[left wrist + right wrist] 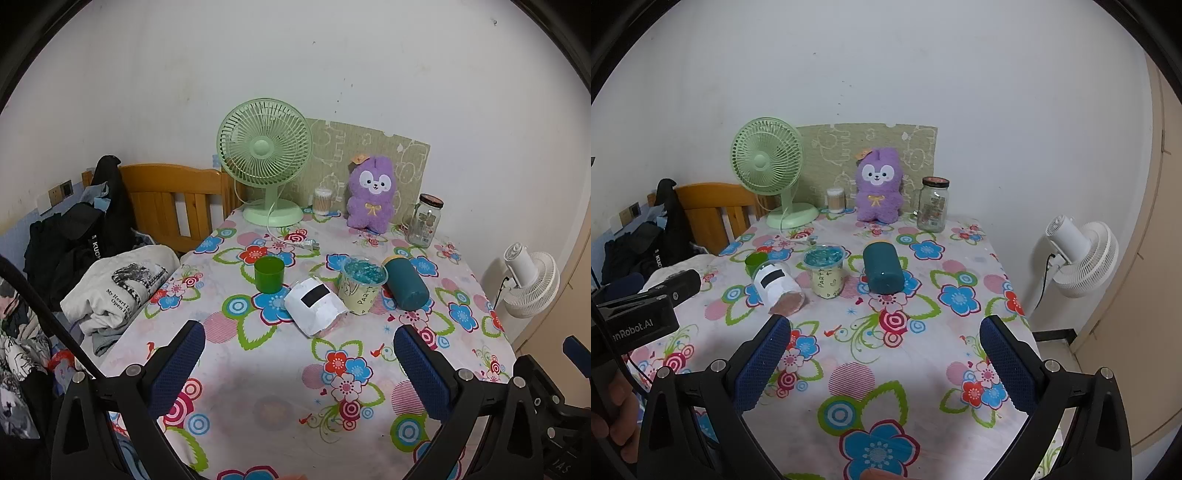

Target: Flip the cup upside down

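Note:
A small green cup point(269, 274) stands upright, mouth up, on the flowered tablecloth point(280, 387); in the right wrist view it point(756, 262) is partly hidden behind a white paper-wrapped jar point(777, 287). My left gripper point(299, 354) is open and empty, low over the near part of the table, well short of the cup. My right gripper point(885, 349) is open and empty too, further right. The left gripper's body point(639, 314) shows at the left edge of the right wrist view.
The wrapped jar point(317, 306) lies on its side beside a pale cup with blue filling point(362, 284) and a teal cup point(406, 282) lying tilted. Behind stand a green fan point(264, 158), a purple plush point(371, 192), a glass jar point(424, 219). A white fan point(1078, 254) stands right of the table.

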